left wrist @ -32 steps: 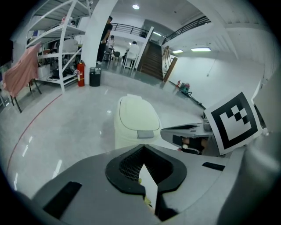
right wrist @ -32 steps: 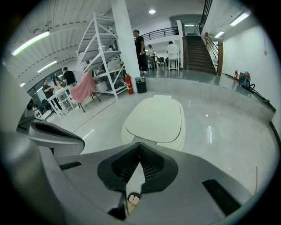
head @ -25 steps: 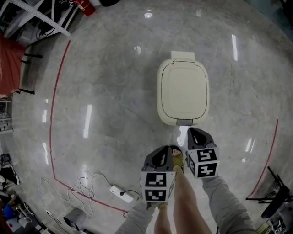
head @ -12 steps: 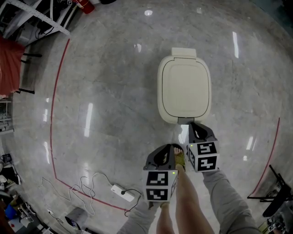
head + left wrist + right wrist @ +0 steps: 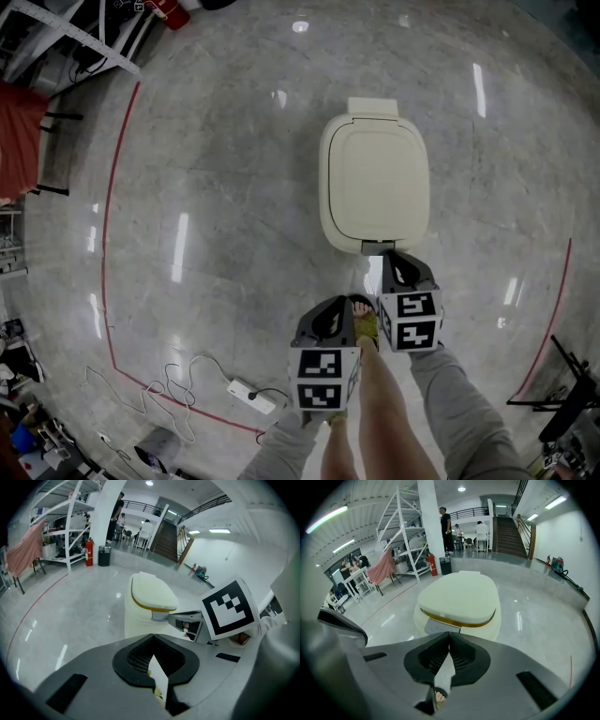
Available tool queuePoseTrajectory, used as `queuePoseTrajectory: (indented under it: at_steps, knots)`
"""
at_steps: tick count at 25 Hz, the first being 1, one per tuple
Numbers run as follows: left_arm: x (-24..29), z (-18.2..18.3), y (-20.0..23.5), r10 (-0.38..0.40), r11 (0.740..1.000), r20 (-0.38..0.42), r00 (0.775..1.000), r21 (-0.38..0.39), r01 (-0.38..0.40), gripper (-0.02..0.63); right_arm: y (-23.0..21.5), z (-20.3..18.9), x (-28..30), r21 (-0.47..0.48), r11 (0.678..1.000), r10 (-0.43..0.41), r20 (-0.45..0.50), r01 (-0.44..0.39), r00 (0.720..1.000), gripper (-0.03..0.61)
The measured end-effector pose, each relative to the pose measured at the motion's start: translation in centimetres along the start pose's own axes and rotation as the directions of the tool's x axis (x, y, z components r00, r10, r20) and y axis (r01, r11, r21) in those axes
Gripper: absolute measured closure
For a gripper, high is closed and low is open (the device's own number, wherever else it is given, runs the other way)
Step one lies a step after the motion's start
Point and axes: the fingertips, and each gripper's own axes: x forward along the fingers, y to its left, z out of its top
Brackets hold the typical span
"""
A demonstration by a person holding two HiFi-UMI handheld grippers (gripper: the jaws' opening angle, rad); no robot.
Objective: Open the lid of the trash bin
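On the polished grey floor (image 5: 216,187) stands the cream trash bin (image 5: 138,620), its lid (image 5: 375,178) down. Right gripper (image 5: 392,255), jaws pressed together on nothing, points close at the bin's grey front tab (image 5: 378,247). Left gripper (image 5: 339,309), likewise closed and empty, hangs just behind it.

my read: floor (image 5: 216,187) glossy polished stone, grey-veined, lamp glare all over. bin (image 5: 136,620) smooth cream plastic, lid (image 5: 459,597) satin, trim (image 5: 459,619) shiny gold. left gripper (image 5: 152,656), right gripper (image 5: 449,644) matt grey plastic; pads (image 5: 461,656) black, fine grid. sleeve (image 5: 459,403) grey cloth.
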Motion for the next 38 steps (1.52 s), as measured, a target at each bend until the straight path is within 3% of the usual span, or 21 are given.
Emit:
queuePoseTrajectory:
  at_steps: [22,38]
  knots:
    - [-1.2,0.4,-0.4,0.0,1.0,-0.007,1.0,-0.016,0.0,0.609,0.1,-0.2,0.1,-0.036,0.999,-0.036,-0.017,0.035,0.999,0.583]
    - [-3.6,1.3,-0.5,0.016,1.0,0.009,1.0,-0.012,-0.016,0.609,0.0,1.0,-0.6,0.018,0.999,-0.04,-0.061,0.041,0.997,0.583]
